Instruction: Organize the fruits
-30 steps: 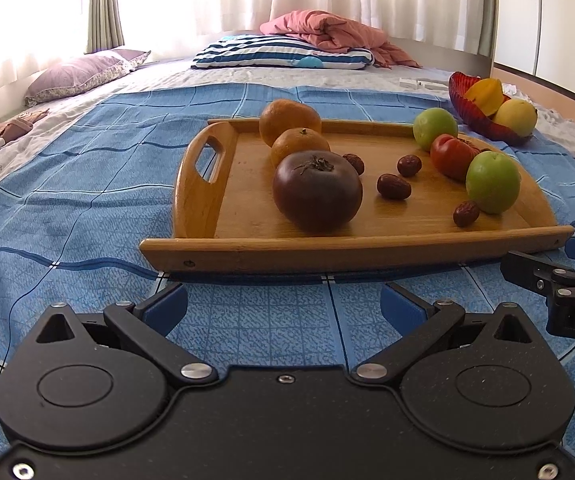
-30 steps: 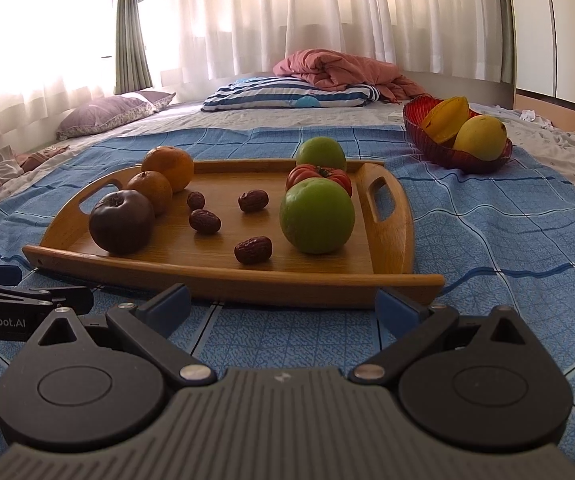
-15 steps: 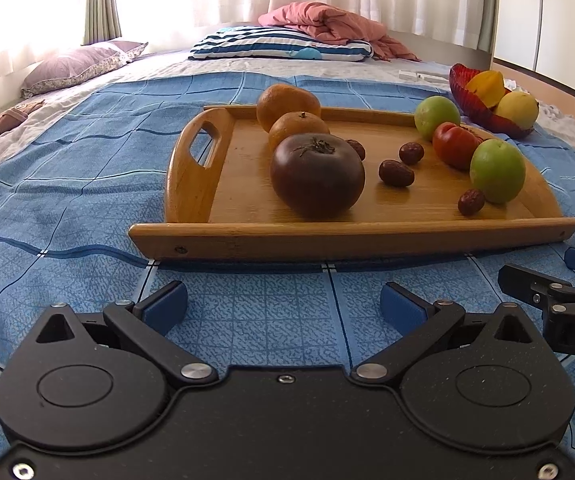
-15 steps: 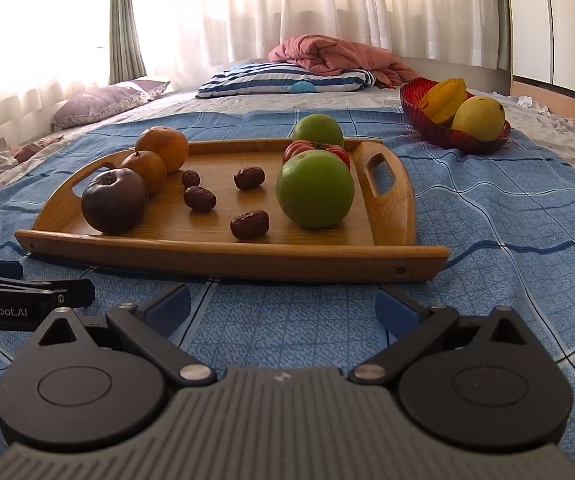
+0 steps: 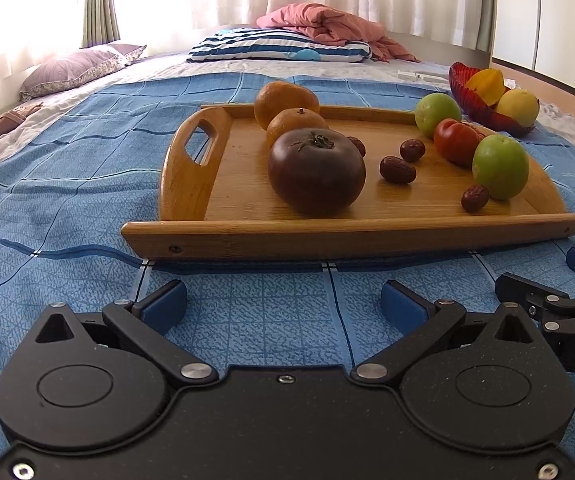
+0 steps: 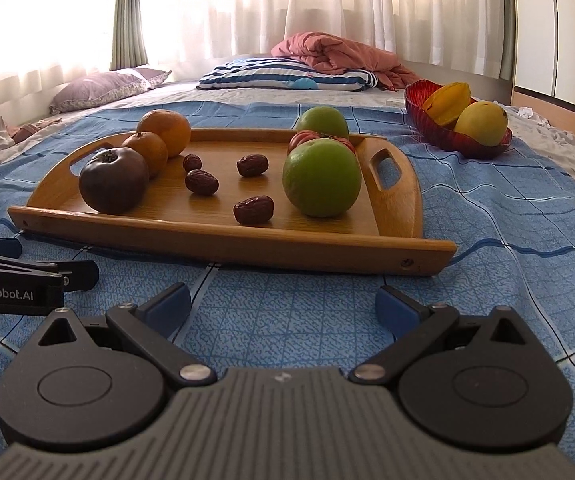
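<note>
A wooden tray (image 5: 247, 236) (image 6: 327, 236) lies on a blue bedspread. On it sit a dark purple tomato (image 5: 316, 172) (image 6: 113, 186), two oranges (image 5: 286, 100) (image 6: 165, 130), a red tomato (image 5: 456, 142), two green fruits (image 5: 500, 167) (image 6: 321, 178) and several brown dates (image 5: 397, 169) (image 6: 253, 210). My left gripper (image 5: 283, 308) hovers open just short of the tray's near edge, in front of the dark tomato. My right gripper (image 6: 281, 306) is open too, before the tray's right half. Neither holds anything.
A red glass bowl (image 5: 471, 100) (image 6: 427, 124) with yellow fruit stands beyond the tray at the right. A striped pillow (image 6: 287, 74), a pink blanket (image 6: 339, 56) and a purple pillow (image 5: 71, 68) lie at the far end of the bed.
Both grippers have dropped lower and edged closer to the tray's near edge. The fruit has not moved and both grippers stay open.
</note>
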The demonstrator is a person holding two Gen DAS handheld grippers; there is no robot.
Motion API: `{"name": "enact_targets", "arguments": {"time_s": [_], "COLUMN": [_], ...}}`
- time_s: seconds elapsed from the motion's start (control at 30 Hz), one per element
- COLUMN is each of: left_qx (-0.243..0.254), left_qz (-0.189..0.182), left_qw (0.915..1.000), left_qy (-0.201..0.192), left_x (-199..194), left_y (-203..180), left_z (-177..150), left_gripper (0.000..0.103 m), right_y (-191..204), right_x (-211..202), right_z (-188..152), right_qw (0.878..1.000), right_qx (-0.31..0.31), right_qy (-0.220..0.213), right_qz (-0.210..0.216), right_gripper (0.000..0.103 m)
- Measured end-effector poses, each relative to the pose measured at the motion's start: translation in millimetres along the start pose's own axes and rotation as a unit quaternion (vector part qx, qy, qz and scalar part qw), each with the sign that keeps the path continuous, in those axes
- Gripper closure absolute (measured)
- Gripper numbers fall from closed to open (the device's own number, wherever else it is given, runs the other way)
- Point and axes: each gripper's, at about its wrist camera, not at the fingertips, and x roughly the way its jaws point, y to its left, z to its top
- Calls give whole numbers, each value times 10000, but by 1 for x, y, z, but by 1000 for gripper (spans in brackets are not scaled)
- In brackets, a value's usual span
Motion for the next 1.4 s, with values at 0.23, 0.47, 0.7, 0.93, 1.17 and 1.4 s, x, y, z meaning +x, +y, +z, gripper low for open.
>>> {"name": "enact_targets", "arguments": {"time_s": [0.23,0.47,0.7,0.93,1.17,1.4], "left_qx": [3,9,8,30,81,83], "left_qz": [5,11,10,34,92,94], "left_qw": [10000,10000,10000,10000,9999,9999], "left_qy": [-6,-13,-14,-36,-56,-61], "left_x": [0,-1,-1,-1,-2,-2], "left_y": [0,0,0,-1,-3,-3], "left_z": [0,-1,-1,-2,-2,-2], "left_gripper": [0,0,0,0,0,0], "right_y": [1,0,0,0,0,0], "right_x": [-1,-1,-1,-1,-1,-1], "right_z": [-1,-1,-1,-1,-1,-1], "right_qw": [10000,10000,10000,10000,10000,10000], "right_qx": [-16,-21,-25,-24,-25,-25], "right_qy": [2,10,12,11,11,10], "right_qz": [-17,-11,-13,-13,-13,-13], "right_gripper": [0,0,0,0,0,0]}}
